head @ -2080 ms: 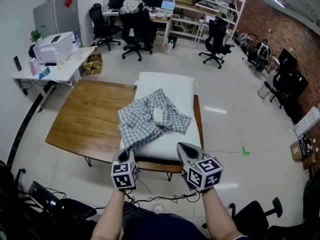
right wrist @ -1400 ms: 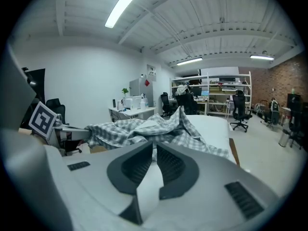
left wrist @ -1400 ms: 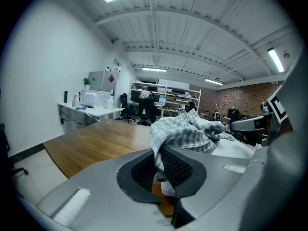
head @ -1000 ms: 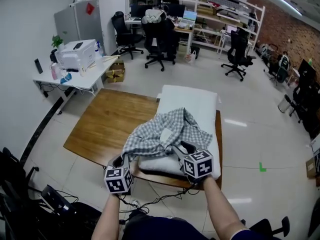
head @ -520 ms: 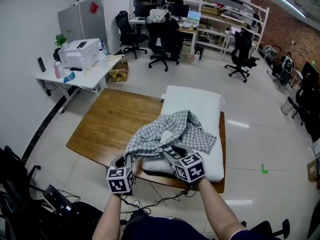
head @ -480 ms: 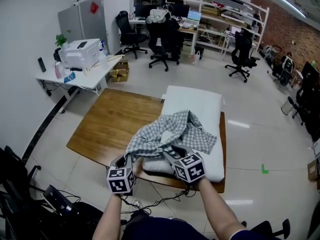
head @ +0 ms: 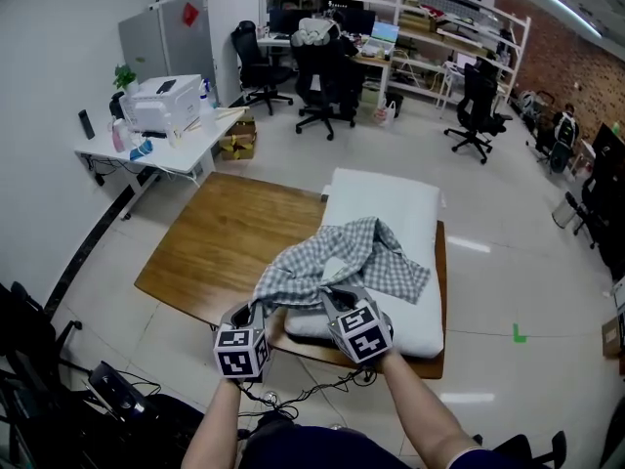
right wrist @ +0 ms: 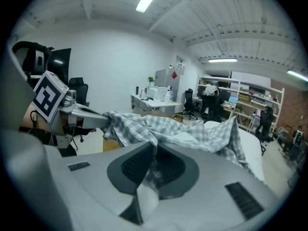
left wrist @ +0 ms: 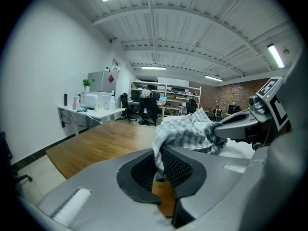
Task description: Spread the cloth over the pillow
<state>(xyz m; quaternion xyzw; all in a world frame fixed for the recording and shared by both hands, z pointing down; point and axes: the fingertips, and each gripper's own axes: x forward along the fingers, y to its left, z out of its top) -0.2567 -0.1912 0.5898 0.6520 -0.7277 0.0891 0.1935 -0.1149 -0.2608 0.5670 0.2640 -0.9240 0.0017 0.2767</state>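
A grey-and-white checked cloth (head: pixel 342 262) lies bunched on the near half of a long white pillow (head: pixel 395 208), which rests on the right side of a wooden table (head: pixel 220 242). My left gripper (head: pixel 256 313) is at the table's near edge, shut on the cloth's near left corner (left wrist: pixel 183 134); the fabric runs down between its pads (left wrist: pixel 171 165). My right gripper (head: pixel 328 297) is just to its right. Its jaws have just been closing and now pinch a fold of the cloth (right wrist: pixel 159 129) between the pads (right wrist: pixel 137 162). Each gripper shows in the other's view: right gripper (left wrist: pixel 240 126), left gripper (right wrist: pixel 91 119).
The left half of the table is bare wood. A white desk (head: pixel 161 130) with a printer stands far left. Office chairs (head: pixel 327 71) and shelving (head: pixel 430 18) line the back. Cables (head: pixel 293 394) lie on the tiled floor by my feet.
My right gripper moved left along the pillow's near end to the cloth's bunched edge, rolled a little, and its jaws closed on the fabric. The left gripper kept its grip and place.
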